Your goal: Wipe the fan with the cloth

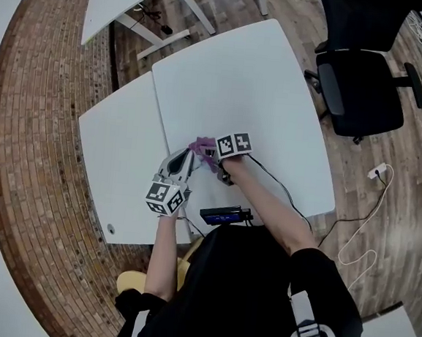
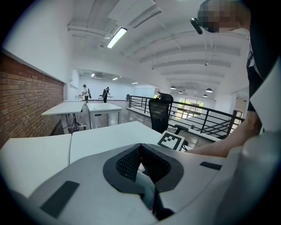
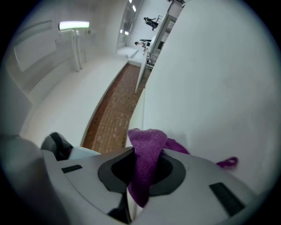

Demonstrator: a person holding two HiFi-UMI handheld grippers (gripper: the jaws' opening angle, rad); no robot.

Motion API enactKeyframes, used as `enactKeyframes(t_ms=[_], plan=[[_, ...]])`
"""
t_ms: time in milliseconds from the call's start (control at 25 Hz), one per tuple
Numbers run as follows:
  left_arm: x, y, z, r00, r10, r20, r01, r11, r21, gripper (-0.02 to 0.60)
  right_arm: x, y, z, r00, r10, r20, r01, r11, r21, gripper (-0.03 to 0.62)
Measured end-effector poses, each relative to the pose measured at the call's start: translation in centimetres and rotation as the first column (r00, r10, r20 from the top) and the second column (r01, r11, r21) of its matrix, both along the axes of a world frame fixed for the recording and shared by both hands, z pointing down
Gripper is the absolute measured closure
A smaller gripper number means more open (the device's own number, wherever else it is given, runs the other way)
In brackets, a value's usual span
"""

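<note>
Two grippers: the left gripper [image 2: 141, 152] has its ribbed black pads [image 2: 129, 162] pressed together, empty — at its one o'clock the right gripper [image 3: 145, 161] clamps one nubby purple cloth [image 1: 202, 147], bunched over two smooth white tables [image 1: 263, 80].

Purple knitted cloth [image 3: 147, 147], bunched into a narrow fold, sits pinched in the right tool [image 3: 142, 171]. A hump pokes up past the jaws, a tail hangs below, and its small loop [image 3: 228, 162] trails just above the white surface [image 3: 210, 88].
</note>
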State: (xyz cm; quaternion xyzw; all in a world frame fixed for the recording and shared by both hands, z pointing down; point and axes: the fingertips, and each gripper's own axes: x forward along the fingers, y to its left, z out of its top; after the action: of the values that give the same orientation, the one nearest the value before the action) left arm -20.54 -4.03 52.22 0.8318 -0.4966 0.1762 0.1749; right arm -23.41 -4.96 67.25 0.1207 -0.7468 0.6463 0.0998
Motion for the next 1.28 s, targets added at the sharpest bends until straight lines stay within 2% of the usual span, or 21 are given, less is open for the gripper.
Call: enactKeyframes(t_ms=[120,240,280,320,360,400,440,480,520,560,600,640,760,840,880,920,1000,1080,1120,1200,1280], plan=[[0.0,-0.1,0.0,1.0,0.004,-0.009,-0.003,1.0,0.003,0.581,1.3,-0.2,2.9,0.989,-0.056,-0.136,0.065,0.996,0.063,0.553],[0.2,-0.1,-0.1,1.0,0.012,-0.019,-0.011,1.0,0.015,0.58,3.2,-1.5,2.9,0.954,-0.088,-0.285,0.149,0.968,0.2,0.553],[0.0,-0.1,-0.3,0.999,-0.007,-0.04,0.008,1.0,0.025,0.58,3.7,-2.3,2.1,0.951,-0.07,-0.301,0.147,0.959,0.242,0.553],[-0.7,0.0,-0.6,0.995,-0.055,-0.086,0.058,0.998,0.035,0.58,3.9,-2.9,0.8,0.959,-0.054,-0.278,0.131,0.954,0.269,0.553],[-2.0,0.2,-0.8,0.977,-0.135,-0.163,0.143,0.989,0.037,0.58,3.8,-3.2,-1.0,0.975,-0.049,-0.216,0.11,0.954,0.279,0.553],[-3.6,0.4,-1.0,0.936,-0.233,-0.264,0.247,0.969,0.022,0.58,3.4,-3.2,-3.1,0.99,-0.058,-0.128,0.091,0.959,0.27,0.553],[-5.1,0.7,-0.9,0.873,-0.321,-0.367,0.341,0.94,-0.011,0.58,3.0,-2.8,-5.2,0.996,-0.076,-0.038,0.083,0.965,0.25,0.553],[-6.2,1.0,-0.6,0.808,-0.377,-0.452,0.399,0.916,-0.051,0.58,2.8,-2.2,-6.9,0.994,-0.101,0.034,0.09,0.969,0.23,0.553],[-6.7,1.0,-0.2,0.762,-0.4,-0.508,0.418,0.905,-0.086,0.58,2.6,-1.4,-8.1,0.989,-0.131,0.074,0.112,0.969,0.219,0.553],[-6.8,0.8,0.2,0.743,-0.399,-0.538,0.407,0.907,-0.109,0.58,2.5,-0.5,-8.7,0.983,-0.163,0.087,0.141,0.966,0.215,0.553],[-6.5,0.4,0.5,0.746,-0.38,-0.546,0.378,0.918,-0.123,0.58,2.4,0.4,-8.9,0.979,-0.185,0.084,0.163,0.963,0.213,0.553],[-6.1,0.1,0.8,0.768,-0.349,-0.537,0.333,0.934,-0.13,0.578,2.4,1.0,-9.0,0.979,-0.19,0.079,0.17,0.963,0.211,0.553],[-4.8,-0.4,1.1,0.869,-0.174,-0.464,0.117,0.982,-0.149,0.578,2.6,2.4,-9.0,0.98,-0.179,0.082,0.16,0.968,0.195,0.554],[-4.1,-0.6,1.3,0.906,-0.048,-0.421,-0.024,0.986,-0.165,0.578,2.6,4.0,-9.0,0.975,-0.205,0.088,0.187,0.966,0.181,0.553],[-4.0,-0.7,1.2,0.916,-0.012,-0.402,-0.059,0.985,-0.164,0.578,2.6,5.1,-8.8,0.969,-0.228,0.092,0.211,0.963,0.169,0.553],[-4.1,-1.0,1.0,0.922,-0.006,-0.388,-0.059,0.986,-0.155,0.578,2.6,6.0,-8.5,0.964,-0.247,0.094,0.231,0.96,0.156,0.553],[-5.4,-1.6,-0.1,0.916,-0.089,-0.39,0.051,0.993,-0.106,0.578,3.0,6.3,-8.3,0.968,-0.228,0.1,0.214,0.967,0.137,0.553],[-6.5,-1.1,-1.7,0.892,-0.202,-0.405,0.204,0.978,-0.039,0.578,3.9,3.7,-9.8,0.981,-0.122,0.148,0.099,0.984,0.151,0.553],[-6.5,-0.5,-2.4,0.886,-0.236,-0.398,0.255,0.967,-0.006,0.578,4.3,1.9,-11.2,0.979,-0.066,0.195,0.033,0.986,0.166,0.553],[-5.6,0.8,-3.0,0.9,-0.26,-0.351,0.294,0.955,0.048,0.578,4.1,-1.1,-13.8,0.961,-0.018,0.277,-0.042,0.977,0.208,0.553],[-3.8,1.7,-2.4,0.931,-0.243,-0.273,0.27,0.961,0.066,0.578,2.6,-2.5,-15.2,0.949,-0.059,0.31,-0.023,0.967,0.252,0.553]])
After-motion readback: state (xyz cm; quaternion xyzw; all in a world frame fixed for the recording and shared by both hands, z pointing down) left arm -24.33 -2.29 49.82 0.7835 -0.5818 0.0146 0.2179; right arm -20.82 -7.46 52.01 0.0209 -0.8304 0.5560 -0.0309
